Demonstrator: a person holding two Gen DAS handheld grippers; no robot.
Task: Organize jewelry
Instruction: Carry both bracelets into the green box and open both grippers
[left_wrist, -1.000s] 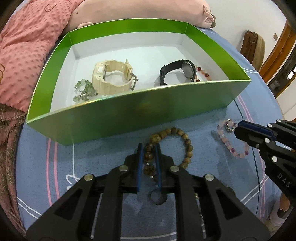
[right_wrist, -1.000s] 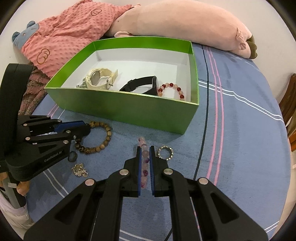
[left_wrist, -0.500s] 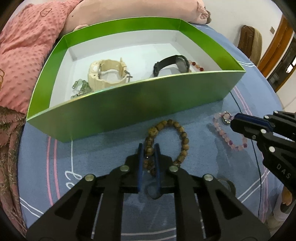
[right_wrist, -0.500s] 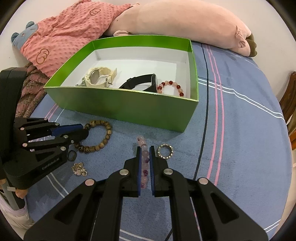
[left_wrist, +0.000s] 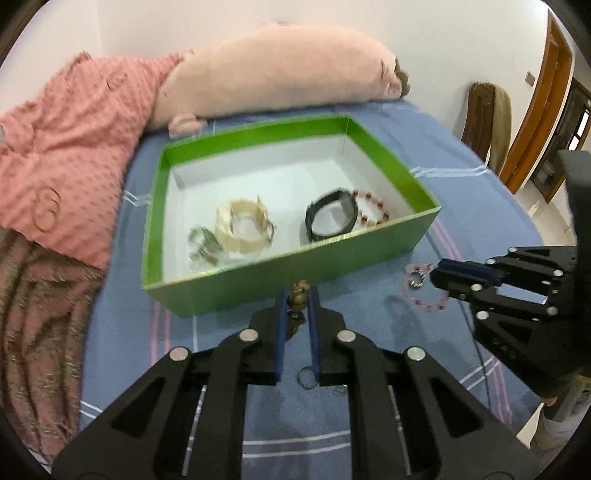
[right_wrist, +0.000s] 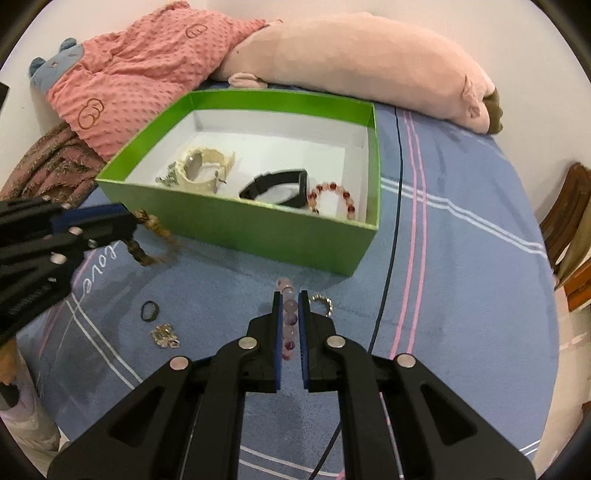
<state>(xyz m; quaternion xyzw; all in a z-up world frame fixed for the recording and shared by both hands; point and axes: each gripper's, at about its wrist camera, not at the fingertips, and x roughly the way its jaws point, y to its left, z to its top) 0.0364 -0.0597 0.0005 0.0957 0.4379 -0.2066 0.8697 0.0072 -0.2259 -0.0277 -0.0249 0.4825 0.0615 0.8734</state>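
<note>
The left gripper grips the wooden bracelet, dangling at the box's nine o'clock. Only the right view shows the right gripper pinching pink beads on the blanket.

Box contents motion-blurred, wooden bracelet smeared, partly hidden

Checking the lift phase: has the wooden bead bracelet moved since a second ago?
Yes. The wooden bead bracelet is up off the blue cloth, dangling from the left gripper beside the green box, where earlier it lay flat.
</note>
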